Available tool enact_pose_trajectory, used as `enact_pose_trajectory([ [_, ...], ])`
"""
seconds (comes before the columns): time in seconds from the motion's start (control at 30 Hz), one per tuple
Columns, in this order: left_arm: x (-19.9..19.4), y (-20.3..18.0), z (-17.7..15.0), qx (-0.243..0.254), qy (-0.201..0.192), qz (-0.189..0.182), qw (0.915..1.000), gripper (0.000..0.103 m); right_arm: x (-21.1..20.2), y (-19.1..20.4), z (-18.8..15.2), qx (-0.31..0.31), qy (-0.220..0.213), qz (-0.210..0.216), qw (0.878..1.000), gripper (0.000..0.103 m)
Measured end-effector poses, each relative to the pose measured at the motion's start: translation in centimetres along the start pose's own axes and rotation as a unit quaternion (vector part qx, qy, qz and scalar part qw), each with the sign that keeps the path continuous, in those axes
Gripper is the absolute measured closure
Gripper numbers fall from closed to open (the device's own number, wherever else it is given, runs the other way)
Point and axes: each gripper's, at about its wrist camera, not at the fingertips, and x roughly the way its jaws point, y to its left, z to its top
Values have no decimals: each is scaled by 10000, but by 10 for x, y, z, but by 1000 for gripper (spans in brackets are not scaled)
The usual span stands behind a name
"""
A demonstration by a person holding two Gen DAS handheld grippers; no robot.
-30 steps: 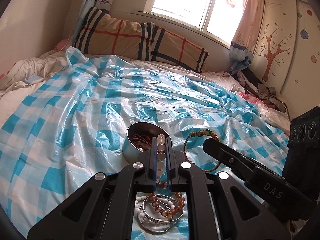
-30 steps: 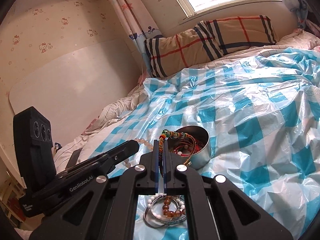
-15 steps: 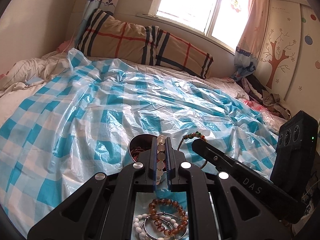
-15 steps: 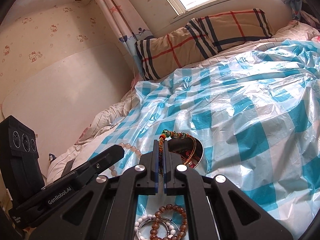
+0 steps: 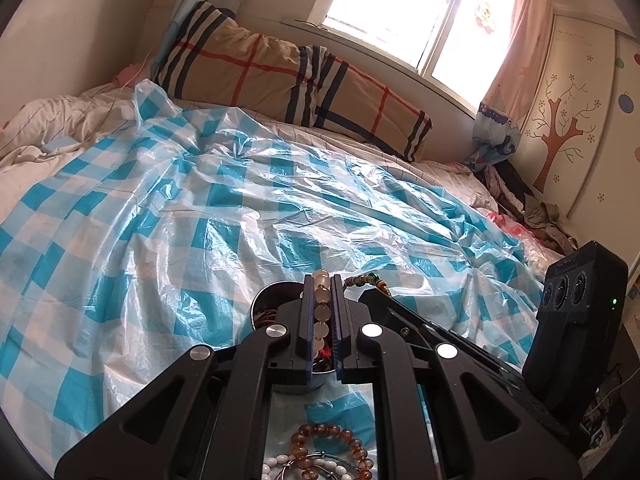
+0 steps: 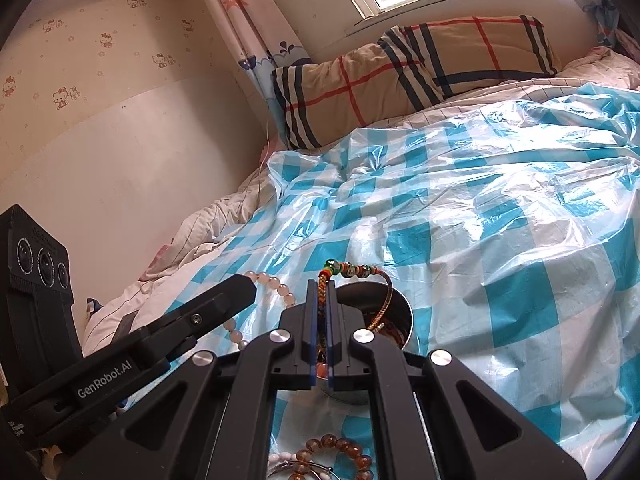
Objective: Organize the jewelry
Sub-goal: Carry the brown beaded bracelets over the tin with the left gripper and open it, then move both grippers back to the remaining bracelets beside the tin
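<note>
My left gripper (image 5: 322, 282) is shut on a pale pink bead bracelet (image 5: 322, 313), which hangs over a round metal tin (image 5: 264, 306) holding red jewelry. In the right wrist view that pink bracelet (image 6: 276, 286) dangles from the left gripper (image 6: 244, 286) at the left. My right gripper (image 6: 321, 285) is shut on a woven multicolour bracelet (image 6: 352, 270) with green beads, held above the tin (image 6: 404, 312). Its tip (image 5: 366, 294) shows beside my left fingers. An amber bead bracelet (image 5: 340, 440), a white bead strand (image 5: 276, 460) and metal bangles lie on the sheet below both grippers.
A blue-and-white checked plastic sheet (image 5: 200, 220) covers the bed. A plaid pillow (image 5: 280, 80) lies under the window at the far side. Crumpled white bedding (image 5: 48, 120) sits at the left, a pile of clothes (image 5: 532, 208) at the right by a painted wardrobe.
Both grippers moved forward over the tin with their bracelets still clamped. The tin now sits beneath the fingers and the loose bracelets on the sheet slid lower in both views.
</note>
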Motion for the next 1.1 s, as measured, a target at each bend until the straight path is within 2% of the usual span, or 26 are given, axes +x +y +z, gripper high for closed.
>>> enact_pose_trajectory([
  [0.37,17,-3,7,-43,41,-116,9999,96,19,3,-1,-301,215,-154,9992,99],
  [0.43,26,-1,8,-66,169,-128,9998,96,27,3,-3,-384,367,-256,9983,99],
  [0.47,35,1,7,-105,352,-127,9992,95,32,3,-4,-438,491,-359,9972,99],
  [0.5,45,5,6,-187,553,-67,9983,95,38,2,-6,-482,640,-427,9959,97],
  [0.57,59,15,3,-396,877,16,9954,95,43,4,-11,-578,769,-591,9936,73],
  [0.6,60,20,2,-471,895,68,9948,90,43,5,-12,-645,776,-632,9929,61],
  [0.7,53,29,4,-600,730,213,9953,78,40,6,-12,-683,686,-642,9932,60],
  [0.87,48,33,5,-623,613,313,9957,73,33,-3,-9,-538,583,-723,9942,59],
  [0.93,47,34,6,-611,590,354,9958,71,29,-8,-7,-430,500,-778,9948,54],
  [1.1,46,33,7,-533,532,480,9960,59,27,-18,-4,-227,486,-878,9947,51],
])
